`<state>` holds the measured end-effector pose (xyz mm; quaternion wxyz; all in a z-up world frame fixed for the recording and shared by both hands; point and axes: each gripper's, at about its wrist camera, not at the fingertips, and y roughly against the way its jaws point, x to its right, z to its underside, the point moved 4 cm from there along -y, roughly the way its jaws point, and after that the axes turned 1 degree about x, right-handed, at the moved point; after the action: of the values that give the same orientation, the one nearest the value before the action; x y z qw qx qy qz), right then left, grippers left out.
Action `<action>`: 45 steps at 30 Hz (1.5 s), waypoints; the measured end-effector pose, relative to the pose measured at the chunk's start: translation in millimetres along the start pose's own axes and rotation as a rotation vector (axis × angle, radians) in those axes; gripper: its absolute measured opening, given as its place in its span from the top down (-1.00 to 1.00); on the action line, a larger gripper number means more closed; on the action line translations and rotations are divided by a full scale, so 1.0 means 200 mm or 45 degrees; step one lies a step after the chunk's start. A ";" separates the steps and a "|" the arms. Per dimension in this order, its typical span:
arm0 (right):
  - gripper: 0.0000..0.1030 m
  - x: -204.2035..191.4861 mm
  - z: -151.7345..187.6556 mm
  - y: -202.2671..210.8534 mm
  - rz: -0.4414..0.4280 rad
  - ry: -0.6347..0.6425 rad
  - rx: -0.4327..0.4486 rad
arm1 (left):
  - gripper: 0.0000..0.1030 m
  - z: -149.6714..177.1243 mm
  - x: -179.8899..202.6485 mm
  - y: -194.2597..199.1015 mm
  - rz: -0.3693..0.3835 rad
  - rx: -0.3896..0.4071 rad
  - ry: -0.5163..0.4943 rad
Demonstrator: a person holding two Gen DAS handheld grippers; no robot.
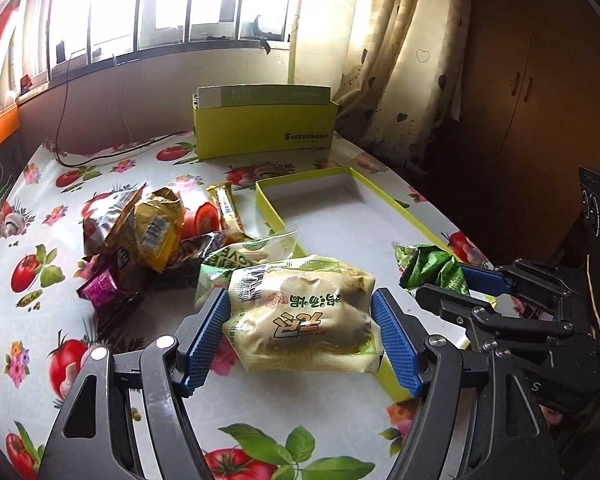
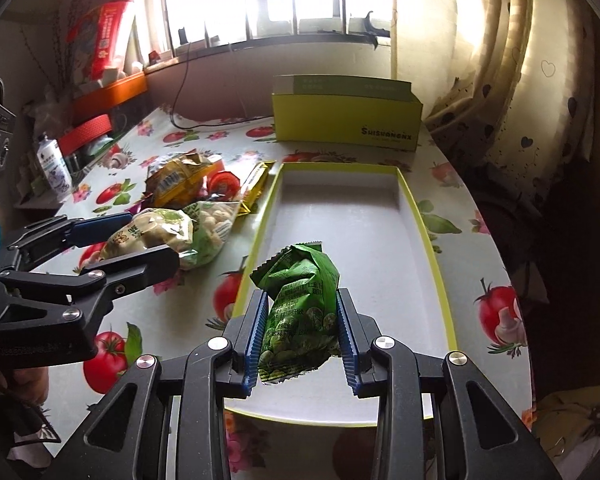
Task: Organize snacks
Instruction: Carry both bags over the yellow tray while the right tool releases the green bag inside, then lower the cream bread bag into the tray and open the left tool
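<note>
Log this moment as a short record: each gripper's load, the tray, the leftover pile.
left gripper: shut on cream snack pack, beside the tray
right gripper: shut on green pea packet, over the tray
tray: shallow, yellow-rimmed, nothing lying in it
snack pile: left of the tray, on the tablecloth

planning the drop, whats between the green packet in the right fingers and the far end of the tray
Nothing: in the right wrist view the tray floor beyond the green packet is bare white to its far wall.
</note>
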<state>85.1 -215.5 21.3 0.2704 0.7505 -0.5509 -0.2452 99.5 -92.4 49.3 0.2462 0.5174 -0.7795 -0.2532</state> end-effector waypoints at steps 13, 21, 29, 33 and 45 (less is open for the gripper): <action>0.40 0.24 0.09 -0.05 0.100 -0.098 -0.073 | -0.41 -0.04 0.23 -0.18 0.139 -0.052 -0.076; 0.39 0.30 0.13 -0.06 0.091 -0.141 -0.099 | -0.41 -0.02 0.32 -0.23 0.184 -0.086 -0.102; 0.25 0.34 0.13 -0.02 0.077 -0.198 -0.069 | -0.42 0.03 0.36 -0.27 0.220 -0.130 -0.121; 0.25 0.36 0.12 0.00 0.084 -0.206 -0.050 | -0.43 0.05 0.39 -0.27 0.235 -0.142 -0.137; 0.24 0.35 0.12 0.03 0.082 -0.205 -0.043 | -0.44 0.07 0.37 -0.25 0.265 -0.156 -0.107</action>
<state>84.2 -286.5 3.5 0.2455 0.7056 -0.5905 -0.3051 99.0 -177.2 14.2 0.2694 0.4067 -0.8216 -0.2950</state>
